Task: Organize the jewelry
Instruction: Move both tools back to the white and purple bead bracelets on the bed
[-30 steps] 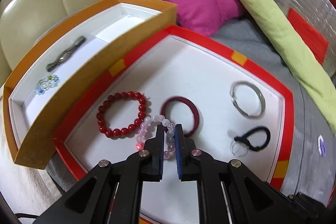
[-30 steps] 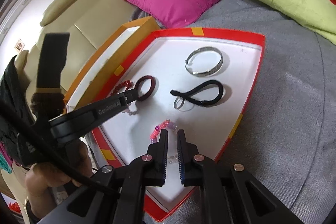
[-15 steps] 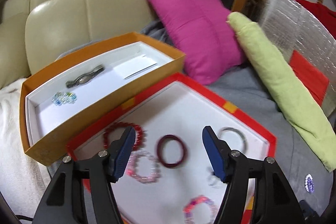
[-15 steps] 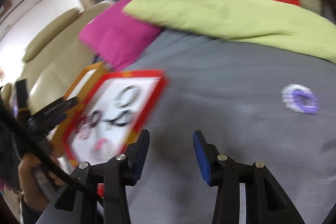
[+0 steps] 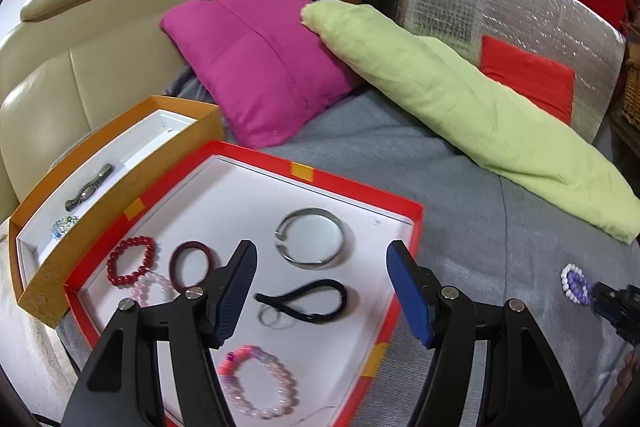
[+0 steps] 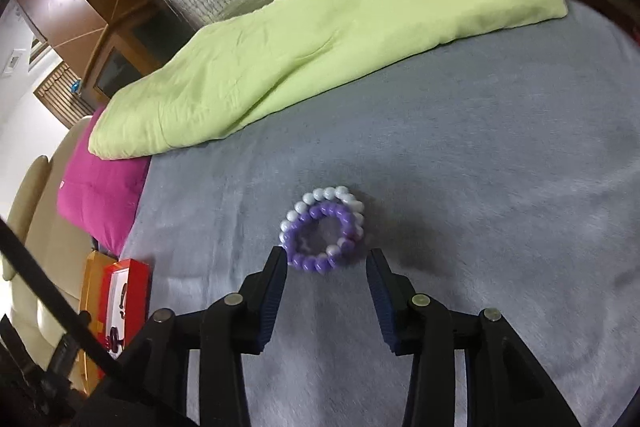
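A red-rimmed white tray (image 5: 416, 223) holds a silver bangle (image 5: 310, 238), a black loop (image 5: 308, 301), a dark red ring (image 5: 191, 264), a red bead bracelet (image 5: 130, 261) and two pink bead bracelets (image 5: 260, 383). My left gripper (image 5: 322, 287) is open and empty above the tray. A purple and white bead bracelet (image 6: 323, 230) lies on the grey blanket, also in the left wrist view (image 5: 576, 283). My right gripper (image 6: 326, 277) is open, just short of it, its fingertips (image 6: 276, 263) to either side.
An orange box (image 5: 120, 179) left of the tray holds a dark metal piece (image 5: 90, 187) and a clear bead bracelet (image 5: 64, 226). A magenta pillow (image 5: 256, 59) and a long green pillow (image 5: 460, 103) lie behind. A beige sofa (image 5: 60, 67) is at the left.
Both grippers have opened and let go of pink bracelets in the tray. The left has pulled back above the tray. The right has swung away to the purple bracelet on the blanket.
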